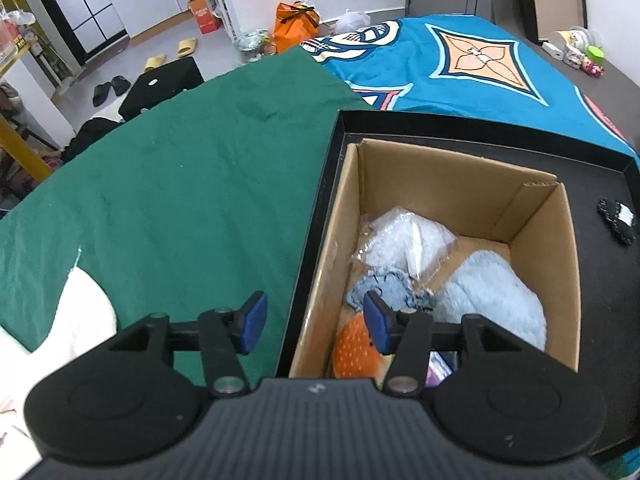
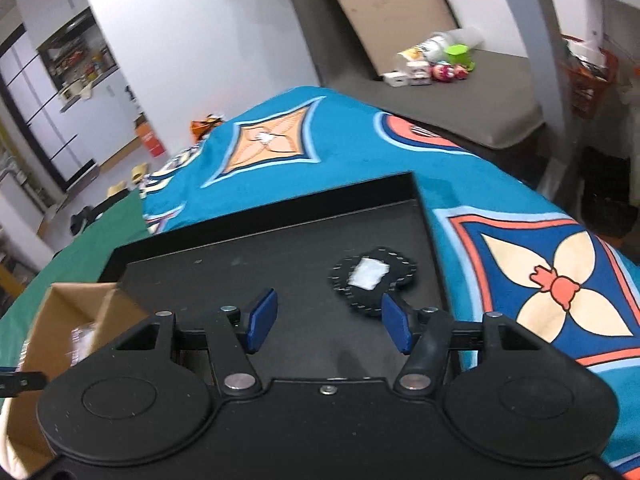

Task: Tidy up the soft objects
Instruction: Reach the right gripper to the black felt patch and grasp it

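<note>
Both tongs, left gripper [image 1: 316, 326] and right gripper [image 2: 329, 326], gape empty; box [image 1: 528, 216] lower right holds several softies, black patch [image 2: 374, 280] remains mid-frame on tray [image 2: 240, 248].

Bkgd: orange bag [image 1: 295, 26], yellow slippers [image 1: 172, 54] on floor, toys [image 2: 436, 62] on grey mattress [image 2: 472, 100].
</note>
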Available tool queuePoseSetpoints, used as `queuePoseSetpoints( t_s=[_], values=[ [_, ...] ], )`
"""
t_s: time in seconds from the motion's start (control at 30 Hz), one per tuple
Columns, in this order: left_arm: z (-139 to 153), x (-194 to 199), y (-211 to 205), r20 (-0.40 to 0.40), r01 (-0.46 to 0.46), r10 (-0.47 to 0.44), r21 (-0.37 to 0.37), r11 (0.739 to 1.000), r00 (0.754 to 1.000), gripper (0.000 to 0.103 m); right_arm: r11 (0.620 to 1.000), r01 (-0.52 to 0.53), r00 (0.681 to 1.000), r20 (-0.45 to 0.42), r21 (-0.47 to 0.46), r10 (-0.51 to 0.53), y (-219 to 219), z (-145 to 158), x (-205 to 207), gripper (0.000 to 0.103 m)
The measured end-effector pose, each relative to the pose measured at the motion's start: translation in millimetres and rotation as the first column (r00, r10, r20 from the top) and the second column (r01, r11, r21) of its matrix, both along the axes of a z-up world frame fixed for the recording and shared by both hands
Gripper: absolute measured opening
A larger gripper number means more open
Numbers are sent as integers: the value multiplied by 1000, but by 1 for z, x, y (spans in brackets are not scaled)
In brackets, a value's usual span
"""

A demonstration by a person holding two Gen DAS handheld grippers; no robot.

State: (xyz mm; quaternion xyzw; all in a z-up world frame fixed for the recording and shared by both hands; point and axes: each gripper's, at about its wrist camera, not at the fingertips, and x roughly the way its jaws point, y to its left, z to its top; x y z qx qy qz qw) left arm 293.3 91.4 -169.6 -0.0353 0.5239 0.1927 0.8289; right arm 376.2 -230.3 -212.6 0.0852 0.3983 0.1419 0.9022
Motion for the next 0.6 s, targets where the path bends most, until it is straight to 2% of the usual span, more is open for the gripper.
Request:
queuePoseSetpoints(
  t_s=[0.17, 0.47, 0.53, 0.57, 0.6],
  values=[
    [-5, 10, -4, -20, -4, 4, 25, 1000, 1000, 52, 999, 36, 999, 14, -15, -35, -6, -13, 10, 58],
    [-13, 18, -14, -56, 17, -14, 47, 999, 998, 52, 999, 45, 999, -11, -25, -46, -9, -31, 20, 53],
    [-12, 16, -14, -57, 19, -16, 44, 999, 998, 52, 999, 43, 999, -16, -26, -43, -9, -34, 22, 48],
    [-12, 15, -14, -55, 22, -19, 48, 999, 998, 52, 999, 36, 999, -18, -27, -36, -9, -36, 22, 42],
    [-11, 15, -15, -55, 24, -21, 53, 998, 998, 52, 999, 29, 999, -24, -35, -30, -8, -38, 23, 30]
  ],
)
